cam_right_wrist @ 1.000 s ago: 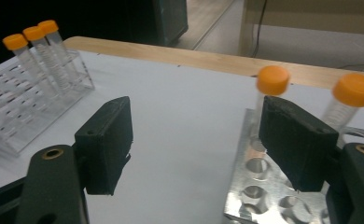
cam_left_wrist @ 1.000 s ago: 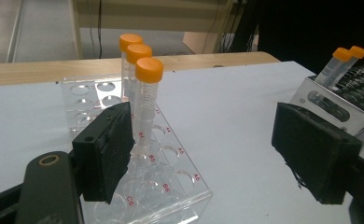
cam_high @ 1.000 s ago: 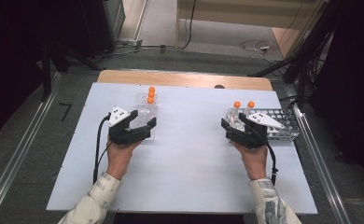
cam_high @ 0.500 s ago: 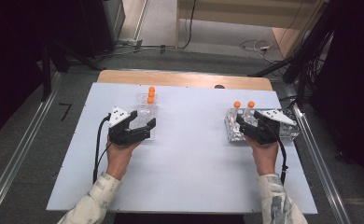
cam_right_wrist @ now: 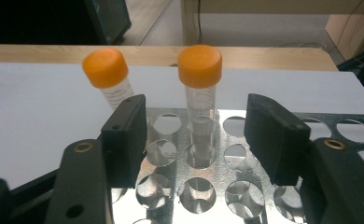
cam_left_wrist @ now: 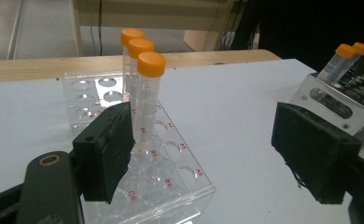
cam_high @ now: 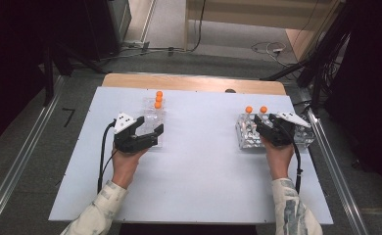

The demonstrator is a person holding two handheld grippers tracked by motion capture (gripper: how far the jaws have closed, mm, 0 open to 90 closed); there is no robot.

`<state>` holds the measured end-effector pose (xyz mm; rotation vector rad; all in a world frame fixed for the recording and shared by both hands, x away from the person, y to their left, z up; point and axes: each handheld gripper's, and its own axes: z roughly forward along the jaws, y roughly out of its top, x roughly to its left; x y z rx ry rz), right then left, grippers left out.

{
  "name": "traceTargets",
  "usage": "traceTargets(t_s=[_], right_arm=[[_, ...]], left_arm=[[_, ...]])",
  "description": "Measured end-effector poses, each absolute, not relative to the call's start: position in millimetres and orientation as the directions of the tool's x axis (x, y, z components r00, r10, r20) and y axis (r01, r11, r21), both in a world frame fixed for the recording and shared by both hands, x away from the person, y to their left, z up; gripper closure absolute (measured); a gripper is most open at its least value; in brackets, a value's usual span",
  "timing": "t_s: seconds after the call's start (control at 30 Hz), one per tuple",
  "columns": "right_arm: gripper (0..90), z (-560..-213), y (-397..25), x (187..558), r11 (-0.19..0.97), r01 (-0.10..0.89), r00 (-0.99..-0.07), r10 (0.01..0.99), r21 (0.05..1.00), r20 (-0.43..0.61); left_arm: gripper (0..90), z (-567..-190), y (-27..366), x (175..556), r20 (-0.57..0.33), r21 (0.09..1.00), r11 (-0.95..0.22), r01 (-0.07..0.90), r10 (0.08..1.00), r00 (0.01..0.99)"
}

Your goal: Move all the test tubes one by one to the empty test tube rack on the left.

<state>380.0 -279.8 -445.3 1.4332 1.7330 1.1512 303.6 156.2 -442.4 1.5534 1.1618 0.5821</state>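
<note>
Orange-capped tubes [cam_right_wrist: 199, 88] stand in a metal rack [cam_right_wrist: 264, 196] at the right side of the counter [cam_high: 199, 166]: two of them, side by side in the rack's far row. In the right gripper view one tube stands upright in its hole, in line with the gap between the jaws but beyond their tips, while the other tube [cam_right_wrist: 109, 77] leans away to the left, behind the left jaw. The right tool [cam_high: 266, 128] hovers over the metal rack with its jaws spread wide, gripping nothing; neither pad touches a tube.

On the left half of the counter sits a clear plastic rack [cam_left_wrist: 171, 186] with red letter-and-number labels beside its holes. Three more orange-capped tubes [cam_left_wrist: 148, 93] stand upright in a line along one column of it, toward the far end. The left tool [cam_high: 147, 131] rests low at the near end of this clear rack, jaws wide apart and empty; in its own view one jaw lies over the rack's near holes, just in front of the closest tube, and the other jaw is well off to the side over bare counter.

A strip of wooden board [cam_high: 194, 83] shows along the counter's far edge.
</note>
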Motion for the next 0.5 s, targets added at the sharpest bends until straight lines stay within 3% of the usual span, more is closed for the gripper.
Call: traceTargets(t_s=[0.5], right_arm=[[59.9,-451,-270,397,0.110,0.488,-0.211,0.977,0.866,-0.006]], left_arm=[[21.2,-444,154,304,-0.197,0.923,0.027,0.384,0.890,0.411]])
